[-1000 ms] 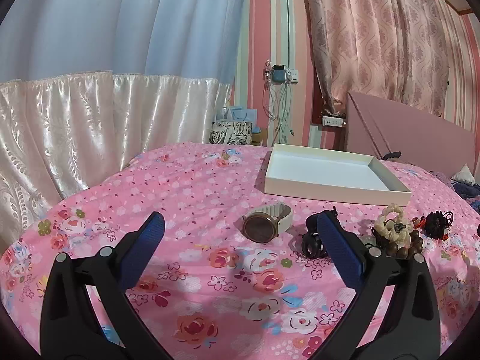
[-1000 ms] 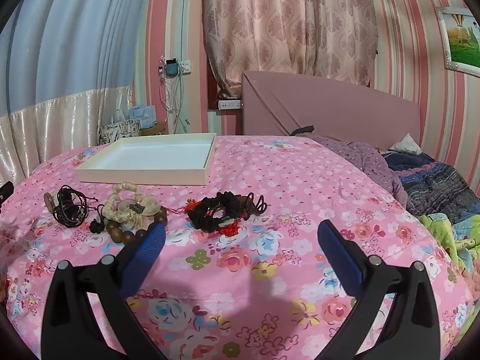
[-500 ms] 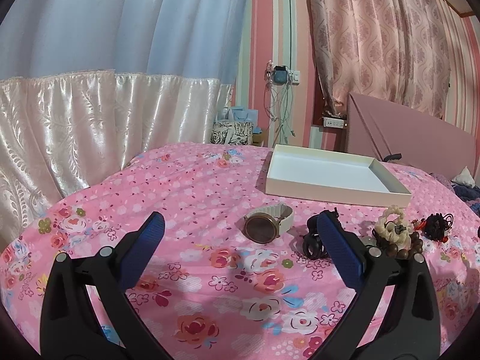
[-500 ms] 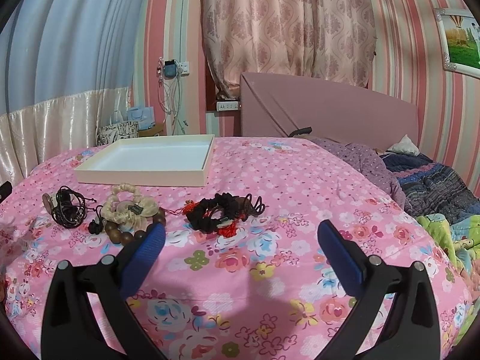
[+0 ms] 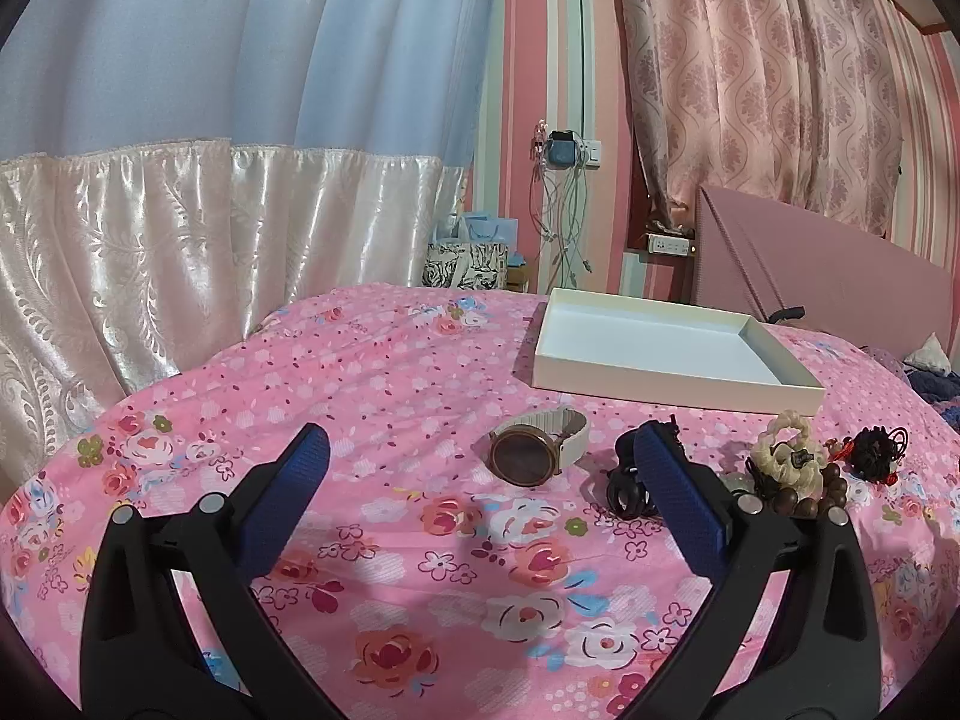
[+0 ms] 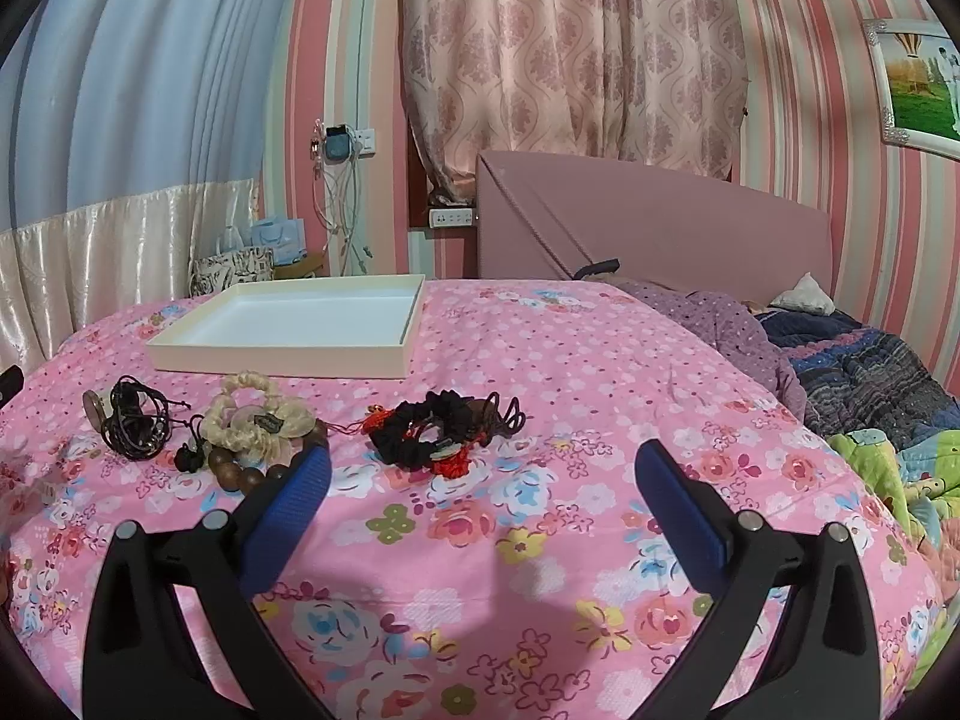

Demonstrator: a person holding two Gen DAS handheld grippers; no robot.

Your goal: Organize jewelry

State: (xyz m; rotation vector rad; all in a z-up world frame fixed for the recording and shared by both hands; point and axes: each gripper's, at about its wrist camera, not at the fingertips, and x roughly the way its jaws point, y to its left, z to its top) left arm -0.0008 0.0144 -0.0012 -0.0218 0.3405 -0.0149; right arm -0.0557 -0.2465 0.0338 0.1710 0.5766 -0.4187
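Jewelry lies scattered on the pink floral bedspread [image 5: 372, 372] in front of your shallow cream rectangular tray [image 5: 672, 387], which holds nothing. Your left tool [image 5: 477, 456] hangs above the bed with its blue pads wide apart and nothing between them; just short of the tray's near wall sits the round bronze-faced watch with a cream strap [image 5: 531, 450]. Beside the watch, away from the tray's left end, you have a tangle of black cords [image 6: 135, 426], partly hidden behind one blue pad in the left view. Next along come the cream fabric scrunchie [image 6: 255, 420] resting on a brown wooden bead bracelet [image 6: 240, 471], then a black scrunchie with red tassels [image 6: 435, 429], possibly several pieces bunched together. Your right tool [image 6: 483, 471] is likewise spread open and empty, hovering nearer you than that black bunch.
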